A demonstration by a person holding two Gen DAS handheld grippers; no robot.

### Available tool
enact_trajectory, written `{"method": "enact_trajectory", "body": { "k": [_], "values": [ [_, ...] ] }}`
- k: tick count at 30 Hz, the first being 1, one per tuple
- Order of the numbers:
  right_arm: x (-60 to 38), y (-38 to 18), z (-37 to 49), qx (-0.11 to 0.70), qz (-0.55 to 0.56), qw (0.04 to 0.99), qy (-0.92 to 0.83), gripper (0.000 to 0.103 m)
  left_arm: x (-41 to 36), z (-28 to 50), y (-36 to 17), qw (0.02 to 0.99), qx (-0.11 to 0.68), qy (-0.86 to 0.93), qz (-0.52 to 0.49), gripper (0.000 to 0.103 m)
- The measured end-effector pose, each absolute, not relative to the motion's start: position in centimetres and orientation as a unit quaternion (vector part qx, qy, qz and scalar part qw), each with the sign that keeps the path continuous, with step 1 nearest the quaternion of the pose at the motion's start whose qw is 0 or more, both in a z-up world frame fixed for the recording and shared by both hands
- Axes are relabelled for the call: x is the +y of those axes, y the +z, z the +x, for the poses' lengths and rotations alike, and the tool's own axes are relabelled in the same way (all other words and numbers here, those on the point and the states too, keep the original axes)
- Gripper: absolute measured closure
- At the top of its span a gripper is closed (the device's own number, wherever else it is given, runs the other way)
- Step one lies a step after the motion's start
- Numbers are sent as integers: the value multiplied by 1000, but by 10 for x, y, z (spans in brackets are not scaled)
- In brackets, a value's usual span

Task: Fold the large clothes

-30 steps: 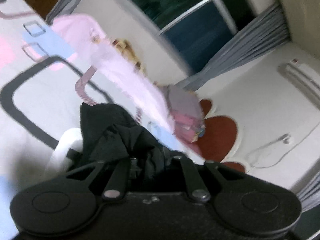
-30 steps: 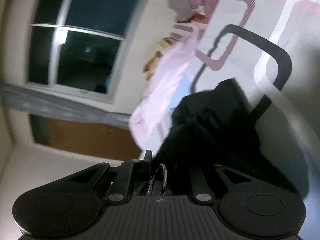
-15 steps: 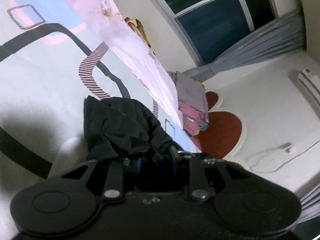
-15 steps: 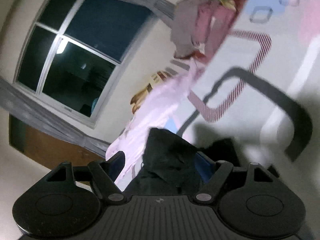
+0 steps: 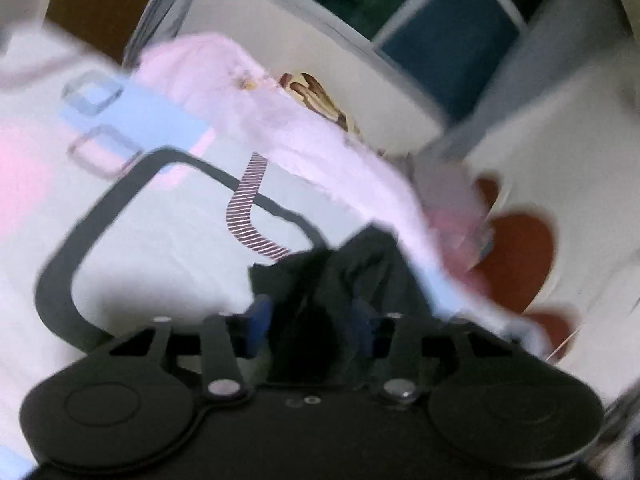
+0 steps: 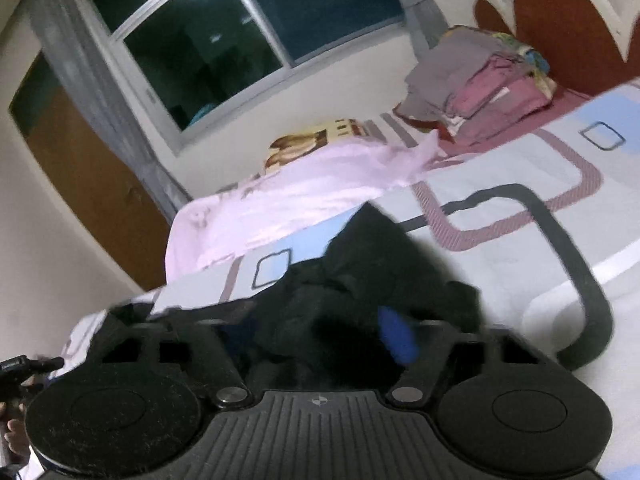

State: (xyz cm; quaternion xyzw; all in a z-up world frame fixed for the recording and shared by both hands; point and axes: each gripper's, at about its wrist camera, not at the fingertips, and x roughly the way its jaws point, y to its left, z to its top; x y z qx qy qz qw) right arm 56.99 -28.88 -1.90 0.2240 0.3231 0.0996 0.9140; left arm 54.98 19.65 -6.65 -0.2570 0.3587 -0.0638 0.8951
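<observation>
my left hand-held gripper (image 5: 310,322) | my right hand-held gripper (image 6: 320,334) | both jaws apart, crumpled black garment (image 5: 348,264) between | contact blurred | patterned bed sheet (image 5: 160,248)

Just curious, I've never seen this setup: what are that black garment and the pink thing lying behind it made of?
The black garment looks like thin, matte woven cloth: it bunches into soft folds without shine. The pink garment seems light, smooth fabric, perhaps cotton, draping in fine wrinkles. Motion blur leaves both uncertain.
</observation>
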Motion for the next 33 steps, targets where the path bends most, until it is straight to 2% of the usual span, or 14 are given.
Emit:
{"method": "enact_trajectory", "body": {
  "k": [2,5,10,16,18,20,23,25,30,33],
  "values": [
    [-274,-22,574,322,196,921,92,48,167,547,-67,909,355,-65,-207,77],
    [-255,-31,580,319,116,938,72,48,134,542,-65,930,328,-74,-148,75],
    [-252,-81,608,369,61,927,41,48,98,572,-108,917,391,-52,-50,74],
    [-256,-100,619,388,74,918,41,48,96,582,-123,912,405,-42,-43,73],
    [-255,-84,614,380,73,922,31,48,100,580,-112,912,407,-34,-44,75],
    [-254,-58,600,333,90,937,51,48,93,570,-90,925,378,-30,-33,76],
    [-217,-35,599,317,90,937,119,48,63,576,-65,933,350,-76,-43,68],
    [-179,-33,609,315,73,932,166,48,31,588,-61,933,345,-101,-19,68],
    [-122,-71,643,345,-12,920,184,48,-10,624,-94,927,363,-97,20,63],
    [-129,-95,656,343,9,921,187,46,0,637,-120,923,371,-96,-9,62]
  ]
}}
